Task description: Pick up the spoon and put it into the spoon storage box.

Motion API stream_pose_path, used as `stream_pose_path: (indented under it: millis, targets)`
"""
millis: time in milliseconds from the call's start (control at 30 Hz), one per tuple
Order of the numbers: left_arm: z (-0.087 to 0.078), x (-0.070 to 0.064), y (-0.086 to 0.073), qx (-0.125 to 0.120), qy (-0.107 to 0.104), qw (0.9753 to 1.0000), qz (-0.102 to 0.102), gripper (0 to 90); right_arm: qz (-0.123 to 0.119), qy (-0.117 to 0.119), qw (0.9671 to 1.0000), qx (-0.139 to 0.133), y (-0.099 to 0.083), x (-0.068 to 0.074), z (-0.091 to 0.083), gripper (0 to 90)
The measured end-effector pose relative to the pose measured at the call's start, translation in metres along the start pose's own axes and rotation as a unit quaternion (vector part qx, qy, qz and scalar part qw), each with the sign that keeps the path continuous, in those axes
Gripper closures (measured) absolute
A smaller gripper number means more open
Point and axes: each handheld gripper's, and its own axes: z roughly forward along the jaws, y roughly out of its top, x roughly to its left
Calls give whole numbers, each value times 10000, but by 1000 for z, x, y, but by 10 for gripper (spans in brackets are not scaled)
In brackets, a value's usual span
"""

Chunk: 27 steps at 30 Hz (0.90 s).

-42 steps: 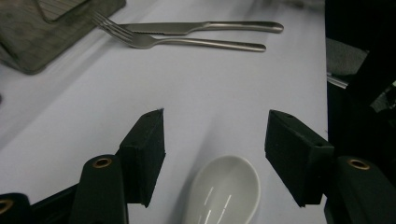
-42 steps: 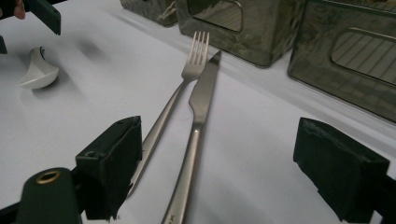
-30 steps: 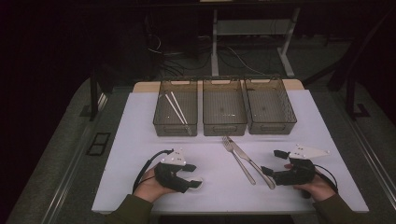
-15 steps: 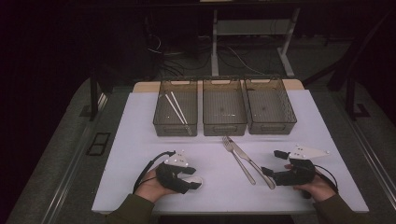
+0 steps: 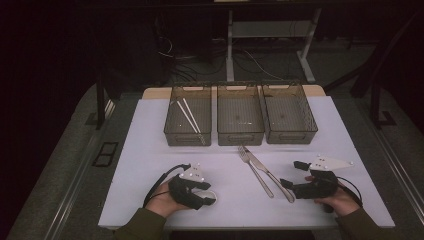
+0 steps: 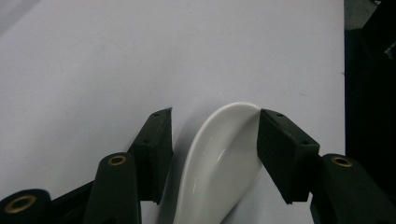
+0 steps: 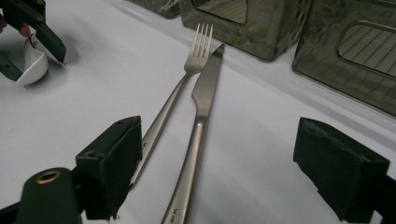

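The left gripper (image 6: 212, 154), low in the frame, has its jaws apart around a white spoon (image 6: 219, 163) – right pad touching, handle cut off – while the right gripper (image 7: 233, 172) stands wide apart before the fork (image 7: 175, 98) and knife (image 7: 198, 121), their handle ends hidden below.

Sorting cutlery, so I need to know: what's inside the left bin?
The left bin holds a pair of pale chopsticks lying diagonally; nothing else shows through its mesh.

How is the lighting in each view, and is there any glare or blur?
High view: dim, surroundings nearly black, white table lit. Left gripper view: sharp, soft glare on the white spoon. Right gripper view: reflections along the knife and fork; near jaws slightly soft.
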Motion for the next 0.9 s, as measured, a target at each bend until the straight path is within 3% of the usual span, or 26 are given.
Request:
stream_pose_path:
  millis: [333,433,667,800,900]
  targets:
    - [2,-2,-1,151,-205,9995,192,506,1,-2,10000,15,0,0,0,156]
    - [3,-3,-1,149,-163,9993,306,524,-3,4,10000,9,0,0,0,156]
    - [1,-2,-3,141,-216,9991,329,557,7,3,10000,19,0,0,-1,156]
    - [-1,-1,-3,122,-184,9993,287,656,6,3,10000,20,0,0,0,156]
    - [-2,0,-4,119,-187,9993,293,680,11,4,10000,16,0,0,-1,156]
